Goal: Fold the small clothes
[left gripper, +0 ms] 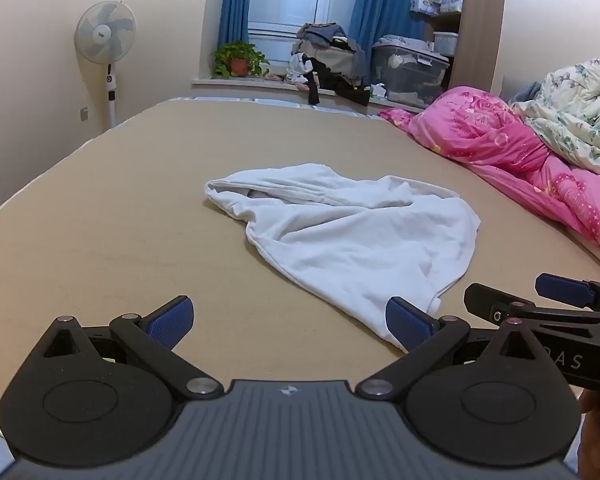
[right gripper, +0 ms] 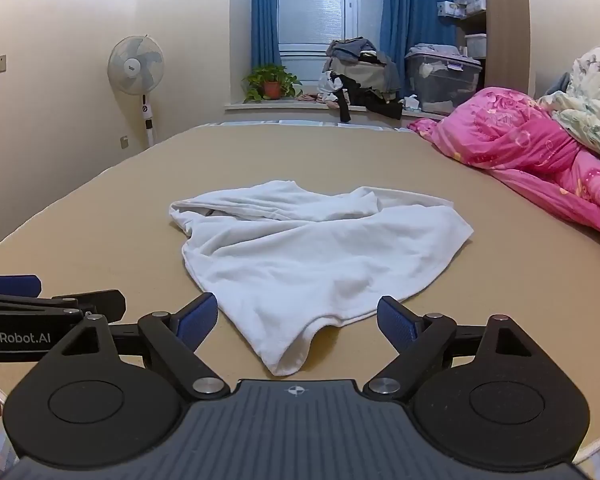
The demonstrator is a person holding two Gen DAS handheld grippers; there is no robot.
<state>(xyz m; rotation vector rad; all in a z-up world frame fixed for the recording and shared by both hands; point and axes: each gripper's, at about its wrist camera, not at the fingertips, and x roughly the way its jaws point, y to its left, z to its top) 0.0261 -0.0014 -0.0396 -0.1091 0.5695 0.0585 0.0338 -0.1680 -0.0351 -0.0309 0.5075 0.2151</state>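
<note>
A crumpled white garment (left gripper: 340, 236) (right gripper: 312, 252) lies in a loose heap on the tan bed surface (left gripper: 100, 240) (right gripper: 500, 264). My left gripper (left gripper: 290, 320) hovers near the front edge, open, its blue pads wide apart with only the garment's near tip past the right pad. My right gripper (right gripper: 298, 320) is also open, and the garment's nearest corner lies on the bed between its spread fingers, untouched. Each gripper shows at the edge of the other's view: the right gripper (left gripper: 540, 300) and the left gripper (right gripper: 40, 292).
A pink quilt (left gripper: 520, 148) (right gripper: 540, 148) and a floral duvet (left gripper: 572, 120) are piled along the right side of the bed. Beyond the bed are a standing fan (left gripper: 106, 36), a potted plant (left gripper: 238, 60), a clothes pile (left gripper: 328, 64) and a storage box (left gripper: 408, 72).
</note>
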